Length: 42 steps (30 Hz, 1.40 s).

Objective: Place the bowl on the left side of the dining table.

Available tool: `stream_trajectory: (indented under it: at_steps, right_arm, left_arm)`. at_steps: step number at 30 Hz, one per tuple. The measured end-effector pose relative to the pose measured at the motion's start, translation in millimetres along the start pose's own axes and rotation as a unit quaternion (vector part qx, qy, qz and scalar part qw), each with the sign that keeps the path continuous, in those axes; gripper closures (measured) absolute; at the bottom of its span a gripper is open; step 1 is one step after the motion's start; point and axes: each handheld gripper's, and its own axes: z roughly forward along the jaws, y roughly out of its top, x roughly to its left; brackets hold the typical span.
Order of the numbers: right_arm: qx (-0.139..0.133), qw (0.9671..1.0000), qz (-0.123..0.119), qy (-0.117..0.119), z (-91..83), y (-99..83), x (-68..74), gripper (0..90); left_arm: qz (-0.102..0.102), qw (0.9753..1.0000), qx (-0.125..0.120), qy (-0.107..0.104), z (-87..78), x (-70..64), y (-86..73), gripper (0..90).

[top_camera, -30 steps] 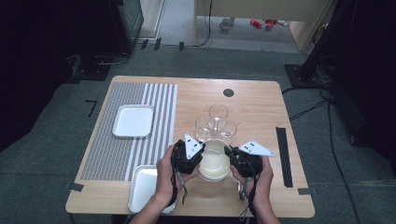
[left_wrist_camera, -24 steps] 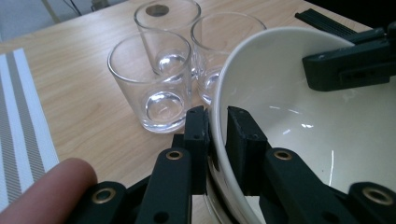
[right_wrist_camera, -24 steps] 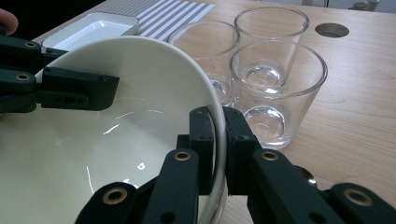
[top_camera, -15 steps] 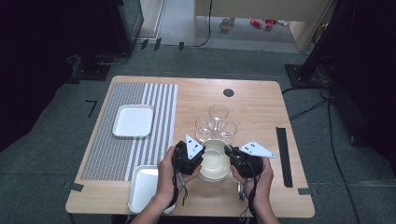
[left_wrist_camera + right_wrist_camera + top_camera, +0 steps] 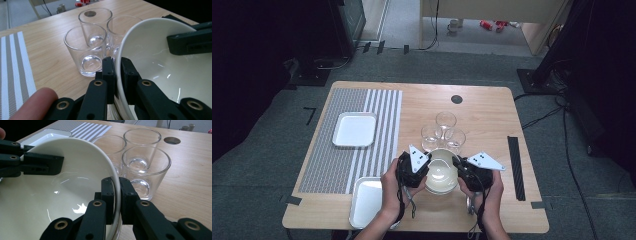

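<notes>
Both grippers, left (image 5: 428, 170) & right (image 5: 458, 167), pinch opposite rims of the round cream ceramic bowl (image 5: 442, 172) at the near table edge, w/ three clear glass tumblers (image 5: 445, 132) just behind. Grip's done; lifting/placing is left, I'd say.

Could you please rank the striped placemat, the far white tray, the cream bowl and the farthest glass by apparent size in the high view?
1. Striped placemat
2. Far white tray
3. Cream bowl, nearly the tray's size but partly covered at its rim
4. Farthest glass
</notes>
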Motion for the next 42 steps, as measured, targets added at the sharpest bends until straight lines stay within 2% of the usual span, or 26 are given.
stream_trajectory:
  at_steps: [10, 16, 22, 26, 27, 34, 42]
  right_arm:
    - [0.004, 0.9994, 0.034, 0.001, 1.8, -1.0, -0.1, 81.9]
    - [0.002, 0.9987, 0.051, 0.004, 1.5, -0.7, 0.5, 79.4]
    - [0.008, 0.9978, 0.065, 0.008, 4.1, -2.2, 1.4, 82.4]
    - [0.006, 0.9977, 0.068, 0.006, 4.5, -2.8, 1.5, 83.0]
    - [0.002, 0.9970, 0.077, 0.010, 3.4, -2.6, 0.5, 83.2]
    - [-0.015, 0.9957, 0.091, 0.007, 0.7, -3.0, 0.0, 84.5]
    - [-0.030, 0.9959, 0.086, -0.001, -4.6, -1.4, 0.0, 84.8]
  left_arm:
    - [0.010, 0.9994, -0.030, 0.014, -6.2, -2.4, 3.2, 83.2]
    - [0.008, 0.9988, -0.045, 0.018, -10.8, -2.1, 4.4, 82.7]
    - [0.013, 0.9976, -0.063, 0.025, -14.5, -5.4, 4.5, 81.7]
    - [0.011, 0.9974, -0.066, 0.025, -14.7, -5.9, 4.3, 81.7]
    - [0.011, 0.9973, -0.068, 0.026, -15.0, -6.3, 4.5, 81.7]
    - [0.007, 0.9970, -0.073, 0.024, -15.7, -7.5, 4.7, 81.7]
    - [-0.007, 0.9976, -0.068, 0.007, -16.2, -5.5, 6.2, 80.5]
